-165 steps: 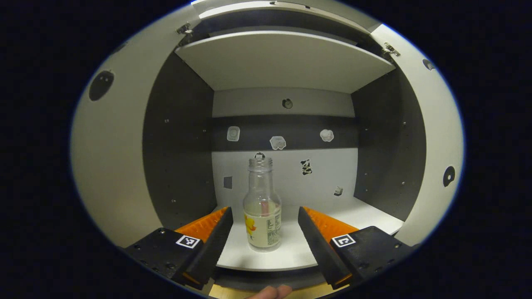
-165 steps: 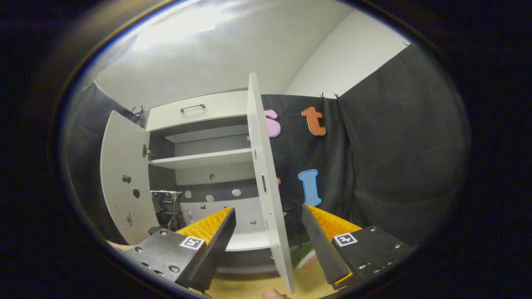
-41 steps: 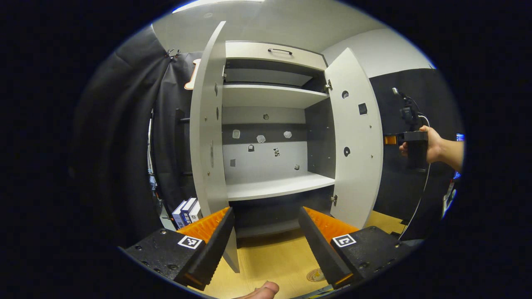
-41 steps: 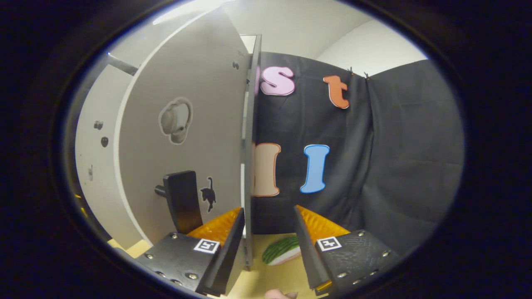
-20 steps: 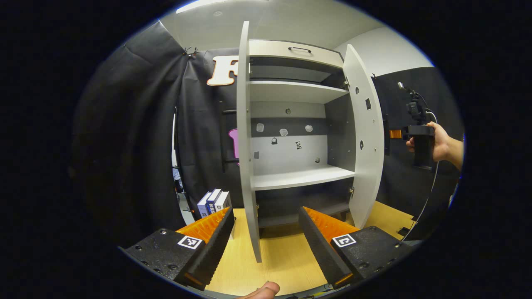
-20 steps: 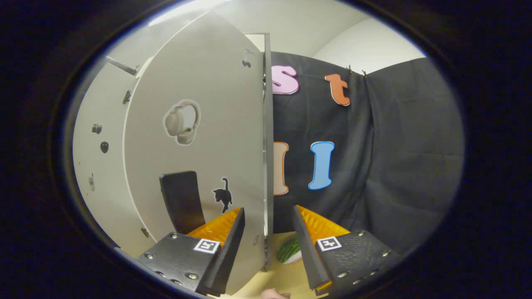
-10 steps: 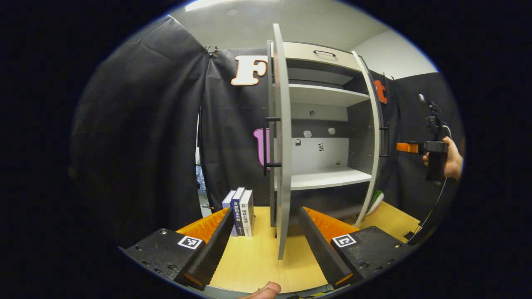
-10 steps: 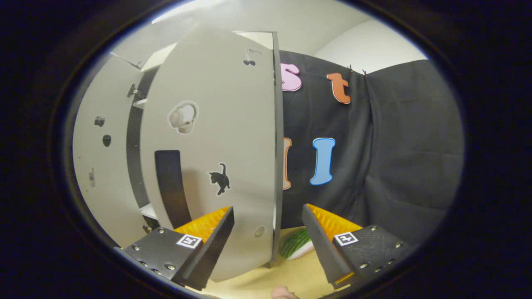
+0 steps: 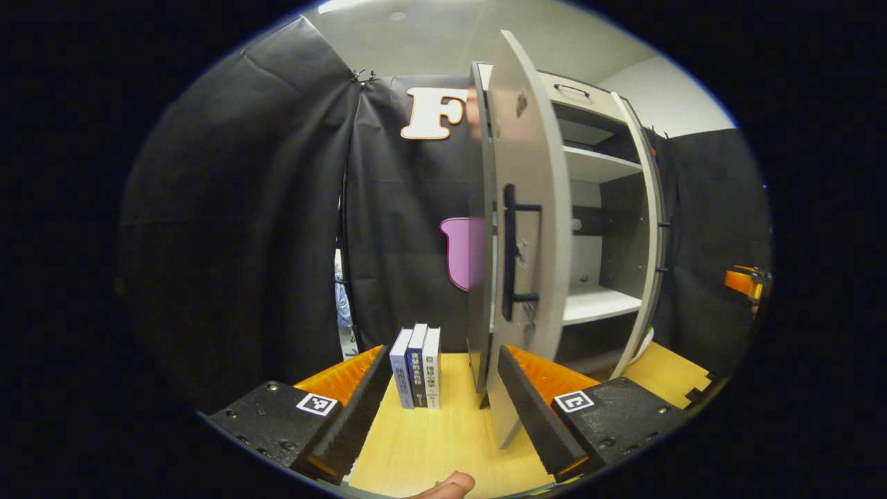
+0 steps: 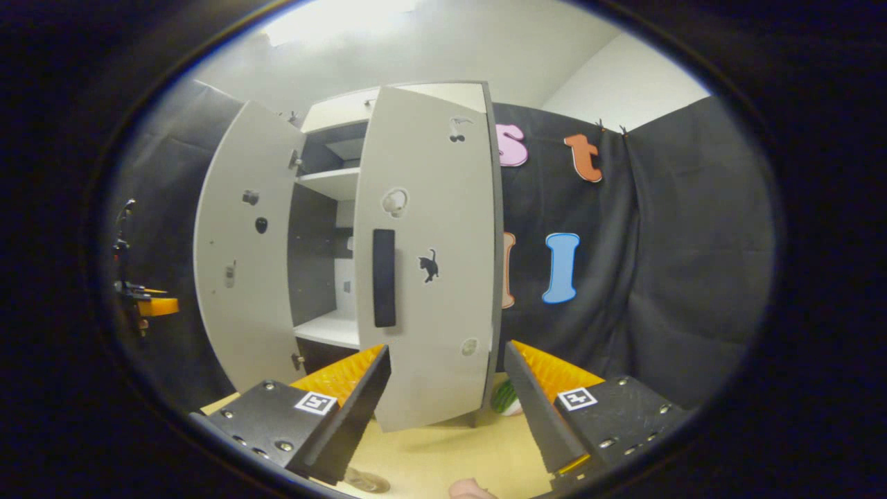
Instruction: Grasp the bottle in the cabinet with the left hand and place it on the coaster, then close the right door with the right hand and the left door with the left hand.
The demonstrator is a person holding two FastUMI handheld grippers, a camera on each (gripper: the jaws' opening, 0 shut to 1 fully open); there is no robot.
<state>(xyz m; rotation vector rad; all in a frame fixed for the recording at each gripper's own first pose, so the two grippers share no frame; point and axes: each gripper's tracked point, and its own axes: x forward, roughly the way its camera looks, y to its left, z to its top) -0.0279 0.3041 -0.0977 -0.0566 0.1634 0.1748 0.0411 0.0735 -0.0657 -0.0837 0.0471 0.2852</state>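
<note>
Both grippers' jaws gape empty, each facing a half-open door [image 9: 527, 229] [image 10: 426, 256].

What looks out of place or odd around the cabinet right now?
Nothing looks spilled or damaged. Both cabinet doors simply stand ajar: the right door is partly swung in, the left door hangs wide open. Three books stand upright on the table beside it.

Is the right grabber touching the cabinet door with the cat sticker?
Cannot tell. In the right gripper view the right gripper is open and the right door stands between its fingers, but any contact is hidden.
</note>
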